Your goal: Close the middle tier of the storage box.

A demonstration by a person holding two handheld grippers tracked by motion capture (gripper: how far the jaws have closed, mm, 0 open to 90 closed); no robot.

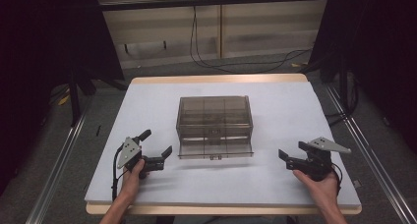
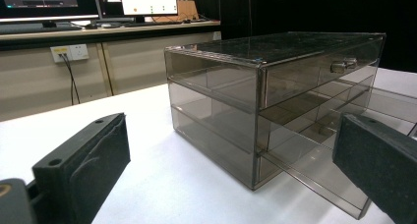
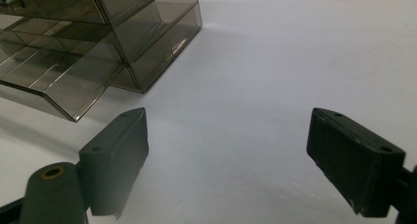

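A smoky see-through drawer box (image 1: 214, 123) stands in the middle of the white table (image 1: 285, 111). Its bottom drawer (image 1: 215, 154) is pulled a little toward me. My left gripper (image 1: 156, 143) is to the left of the drawer's front, open, with nothing between its jaws. My right gripper (image 1: 294, 150) is to the right of the box, also open and empty. In the left gripper view the box (image 2: 275, 86) stands ahead of the left gripper (image 2: 232, 133), with a small knob (image 2: 342, 65) on the top drawer. In the right gripper view the box (image 3: 98, 37) is at the upper left, and bare table lies ahead of the right gripper (image 3: 231, 135).
Metal rails (image 1: 64, 155) run along the floor on both sides of the table. Cables (image 1: 236, 64) lie on the carpet behind it. Dark curtains (image 1: 44, 47) hang left and right. A desk with monitors (image 2: 147, 0) stands beyond the table in the left gripper view.
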